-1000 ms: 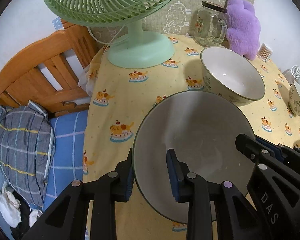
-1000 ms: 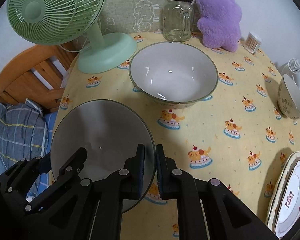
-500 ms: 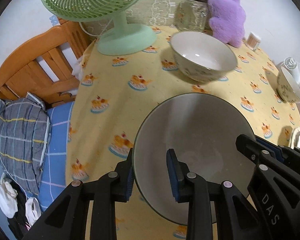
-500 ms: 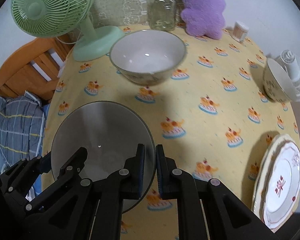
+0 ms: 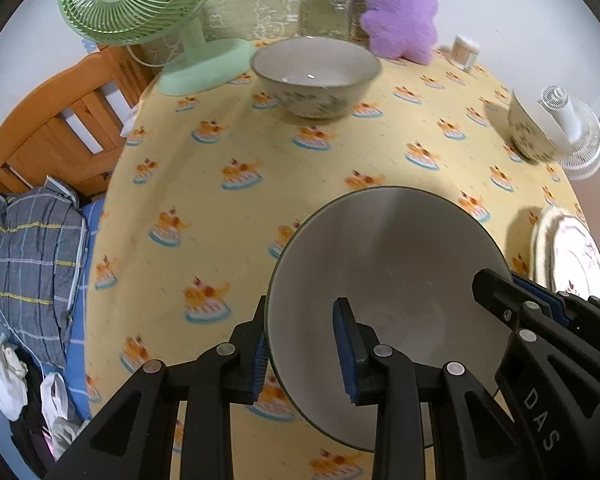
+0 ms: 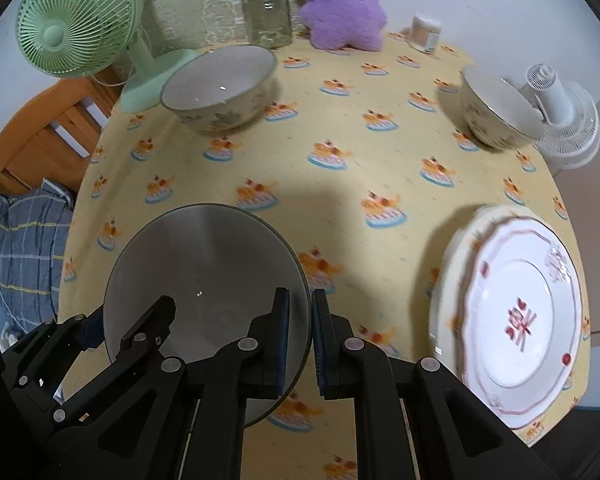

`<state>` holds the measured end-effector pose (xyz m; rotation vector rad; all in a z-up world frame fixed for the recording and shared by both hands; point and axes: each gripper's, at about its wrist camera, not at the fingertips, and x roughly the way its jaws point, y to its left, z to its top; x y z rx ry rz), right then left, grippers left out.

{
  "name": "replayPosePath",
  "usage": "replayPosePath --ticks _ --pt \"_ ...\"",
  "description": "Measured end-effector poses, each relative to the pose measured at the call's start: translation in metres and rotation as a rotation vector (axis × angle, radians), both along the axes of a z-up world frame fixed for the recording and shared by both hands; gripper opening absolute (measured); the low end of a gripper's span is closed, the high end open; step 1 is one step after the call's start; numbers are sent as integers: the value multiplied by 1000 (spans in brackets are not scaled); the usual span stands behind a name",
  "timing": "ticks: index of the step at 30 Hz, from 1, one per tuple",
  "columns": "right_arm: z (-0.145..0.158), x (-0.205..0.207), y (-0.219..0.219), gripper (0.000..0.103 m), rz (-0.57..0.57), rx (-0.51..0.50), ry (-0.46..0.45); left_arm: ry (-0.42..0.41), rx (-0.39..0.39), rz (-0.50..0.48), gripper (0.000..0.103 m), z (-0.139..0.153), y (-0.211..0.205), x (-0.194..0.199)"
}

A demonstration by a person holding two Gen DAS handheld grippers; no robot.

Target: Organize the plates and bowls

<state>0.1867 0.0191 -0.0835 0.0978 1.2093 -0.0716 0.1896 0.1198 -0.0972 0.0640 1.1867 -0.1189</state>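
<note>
A large grey-white bowl (image 5: 384, 280) (image 6: 204, 272) hangs above the yellow tablecloth, held by both grippers. My left gripper (image 5: 302, 344) is shut on its left rim, one pad inside and one outside. My right gripper (image 6: 300, 332) is shut on its right rim in the same way. Each gripper also shows in the other view, the right gripper (image 5: 500, 292) and the left gripper (image 6: 128, 320). A floral bowl (image 5: 316, 76) (image 6: 220, 88) stands at the back. A smaller floral bowl (image 5: 530, 132) (image 6: 496, 112) sits at the right. Stacked plates (image 5: 572, 256) (image 6: 516, 320) lie near the right edge.
At the back stand a green fan (image 5: 140, 0), a glass jar (image 6: 266, 12), a purple plush toy (image 6: 340, 4) and a small cup of sticks (image 6: 424, 32). A white mini fan (image 6: 560, 120) is beside the smaller bowl. A wooden bed frame (image 5: 60, 120) and pillow (image 5: 28, 260) lie left of the table (image 6: 380, 160).
Both grippers have carried the bowl back from the fan and toward the right. The floral bowl now looks farther off, and the plates have come into view at the right.
</note>
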Motion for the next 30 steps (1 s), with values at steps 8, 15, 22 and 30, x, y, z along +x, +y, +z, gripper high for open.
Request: replayPosePath --ticks 8,15,22,30 --pt "-5 -23 -32 14 -21 10 24 28 -7 -7 29 -5 -32 -23" --pt "-7 -35 -50 14 -31 50 37 30 2 13 29 -3 -44 -34" --pt "-9 -37 -59 14 -11 74 53 29 6 46 31 -4 -51 -40" --pt "-3 -33 -61 15 68 80 18 10 3 103 57 2 -53 -43"
